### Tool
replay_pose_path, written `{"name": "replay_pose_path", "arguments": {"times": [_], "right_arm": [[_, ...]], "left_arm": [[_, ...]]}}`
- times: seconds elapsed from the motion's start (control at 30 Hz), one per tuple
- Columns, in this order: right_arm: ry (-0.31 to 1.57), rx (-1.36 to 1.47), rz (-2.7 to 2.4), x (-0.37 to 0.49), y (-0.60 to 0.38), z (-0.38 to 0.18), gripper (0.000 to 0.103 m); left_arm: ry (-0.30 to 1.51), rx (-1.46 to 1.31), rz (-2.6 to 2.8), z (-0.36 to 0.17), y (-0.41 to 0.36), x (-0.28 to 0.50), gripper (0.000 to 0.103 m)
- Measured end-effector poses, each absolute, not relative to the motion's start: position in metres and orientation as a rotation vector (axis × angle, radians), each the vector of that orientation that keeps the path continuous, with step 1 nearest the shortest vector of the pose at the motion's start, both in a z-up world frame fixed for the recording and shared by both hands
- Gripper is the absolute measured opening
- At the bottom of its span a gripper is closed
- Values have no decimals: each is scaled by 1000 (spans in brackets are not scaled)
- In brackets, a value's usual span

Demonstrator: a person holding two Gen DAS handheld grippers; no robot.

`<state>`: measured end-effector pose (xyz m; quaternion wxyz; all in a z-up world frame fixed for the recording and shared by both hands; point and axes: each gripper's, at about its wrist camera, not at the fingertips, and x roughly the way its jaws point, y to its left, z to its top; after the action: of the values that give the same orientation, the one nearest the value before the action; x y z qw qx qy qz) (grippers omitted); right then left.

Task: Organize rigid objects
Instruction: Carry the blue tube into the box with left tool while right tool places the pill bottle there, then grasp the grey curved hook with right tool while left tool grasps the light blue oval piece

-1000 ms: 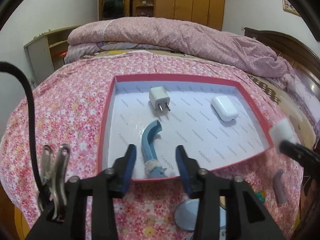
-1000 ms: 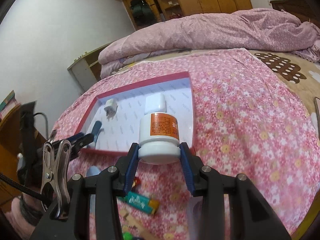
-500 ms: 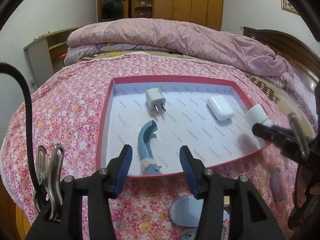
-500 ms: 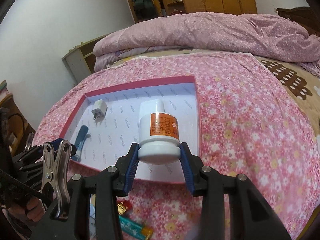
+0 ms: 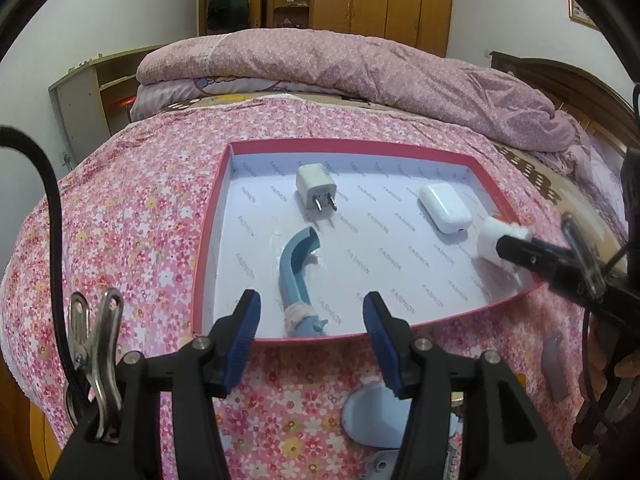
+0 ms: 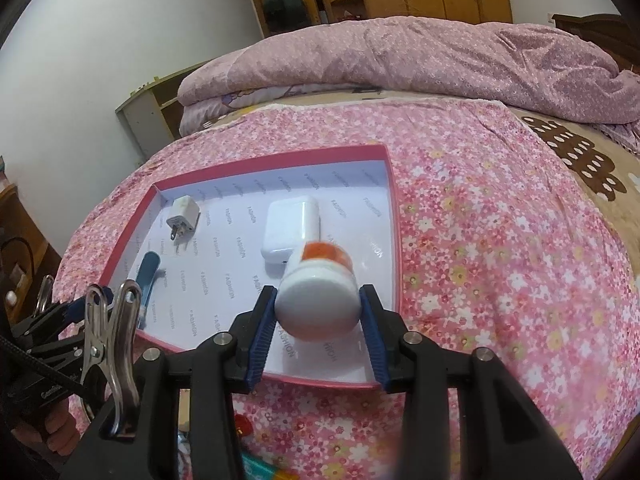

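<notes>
A shallow red-rimmed tray (image 5: pixel 218 216) (image 6: pixel 394 216) lies on the floral bedspread. It holds a white plug adapter (image 5: pixel 314 190) (image 6: pixel 183 213), a white earbud case (image 5: pixel 444 208) (image 6: pixel 290 226) and a blue curved handle (image 5: pixel 296 276) (image 6: pixel 146 280). My right gripper (image 6: pixel 318 320) is shut on a white bottle with an orange label (image 6: pixel 318 292), tilted forward over the tray's near right corner; it also shows in the left wrist view (image 5: pixel 496 240). My left gripper (image 5: pixel 312 334) is open and empty just in front of the tray's near rim.
Loose items lie on the bedspread in front of the tray: a pale blue round piece (image 5: pixel 372 416), a grey curved piece (image 5: pixel 556 368) and small coloured things (image 6: pixel 244 428). A folded pink quilt (image 5: pixel 360 64) lies behind the tray. Wooden wardrobes stand at the back.
My right gripper has carried the bottle left over the tray's near right corner and tipped it forward. My left gripper has drawn back from the blue handle and opened wider.
</notes>
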<state>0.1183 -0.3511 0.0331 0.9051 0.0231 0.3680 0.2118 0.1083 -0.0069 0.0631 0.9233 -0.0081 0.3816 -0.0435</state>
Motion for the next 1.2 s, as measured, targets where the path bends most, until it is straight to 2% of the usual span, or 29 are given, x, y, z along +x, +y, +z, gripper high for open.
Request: {"name": "replay_pose_path", "arguments": {"times": [0.2, 0.9, 1.2], "right_arm": [[732, 58, 431, 116, -353, 40, 49], [718, 64, 486, 57, -367, 48, 49], [736, 20, 477, 22, -378, 37, 49]], "left_arm": [[773, 4, -97, 65, -11, 102, 62], [792, 20, -160, 70, -13, 63, 62], [823, 77, -239, 57, -27, 51, 72]]}}
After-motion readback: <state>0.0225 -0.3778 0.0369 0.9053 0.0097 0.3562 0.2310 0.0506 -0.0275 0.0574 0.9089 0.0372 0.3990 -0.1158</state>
